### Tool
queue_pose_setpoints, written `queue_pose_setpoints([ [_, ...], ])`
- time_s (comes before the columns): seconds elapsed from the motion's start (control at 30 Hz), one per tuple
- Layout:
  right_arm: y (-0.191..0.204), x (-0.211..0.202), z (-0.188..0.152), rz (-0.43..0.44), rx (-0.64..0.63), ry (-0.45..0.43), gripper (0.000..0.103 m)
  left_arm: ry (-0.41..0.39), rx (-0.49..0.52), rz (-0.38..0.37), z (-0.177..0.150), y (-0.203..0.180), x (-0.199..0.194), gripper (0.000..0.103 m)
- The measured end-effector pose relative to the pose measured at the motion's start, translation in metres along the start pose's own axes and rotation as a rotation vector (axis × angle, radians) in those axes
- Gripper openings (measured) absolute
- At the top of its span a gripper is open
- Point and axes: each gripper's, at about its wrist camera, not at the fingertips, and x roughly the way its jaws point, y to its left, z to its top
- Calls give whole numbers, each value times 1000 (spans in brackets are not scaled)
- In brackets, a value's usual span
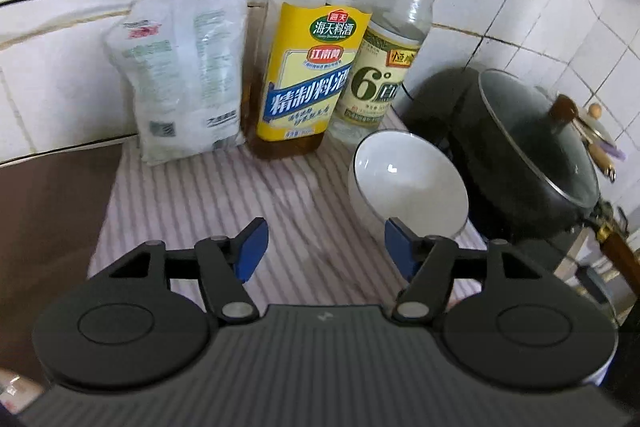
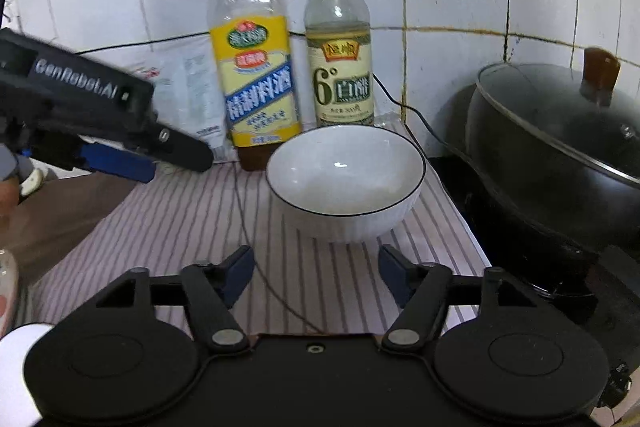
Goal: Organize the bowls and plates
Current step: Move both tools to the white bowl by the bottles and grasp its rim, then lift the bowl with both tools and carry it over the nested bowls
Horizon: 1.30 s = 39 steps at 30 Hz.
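A white bowl [image 1: 408,183] [image 2: 346,183] with a thin dark rim stands upright on a striped cloth [image 1: 224,203] [image 2: 168,227]. In the left wrist view my left gripper [image 1: 326,247] is open, nothing between its blue pads, and the bowl lies just beyond its right finger. In the right wrist view my right gripper [image 2: 316,275] is open and empty, a little short of the bowl. The left gripper [image 2: 120,155] also shows at the left of that view, above the cloth and apart from the bowl.
Against the tiled wall stand a yellow-labelled bottle [image 1: 308,67] [image 2: 256,67], a yellow-capped vinegar bottle [image 1: 392,51] [image 2: 340,55] and a white packet [image 1: 180,83] [image 2: 188,95]. A black lidded wok [image 1: 536,155] [image 2: 560,155] sits to the right. A thin black cable [image 2: 416,115] runs behind.
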Motion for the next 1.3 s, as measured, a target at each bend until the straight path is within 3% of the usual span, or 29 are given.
queue_pose_setpoints([
  [0.2,-6,24,1,-8,25,27,85,45,5,-56,11,-7,33,64],
  [0.33,-7,34,1,-17,38,25,88,50,12,-36,11,-14,49,62],
  [0.57,-8,48,6,-43,44,7,91,74,-69,-38,21,-9,73,64],
  [0.67,-9,56,11,-54,26,21,94,82,-57,-24,24,-7,80,55],
  [0.7,-10,57,12,-55,30,19,96,82,-49,-22,24,-7,82,44],
  [0.9,-15,65,18,-48,39,13,97,93,-61,-90,20,-5,83,12],
  [1.07,-10,61,17,-51,0,20,97,96,-2,-59,15,-14,81,12],
  [1.3,0,40,17,-35,-30,1,97,123,-7,-35,17,-15,59,12],
])
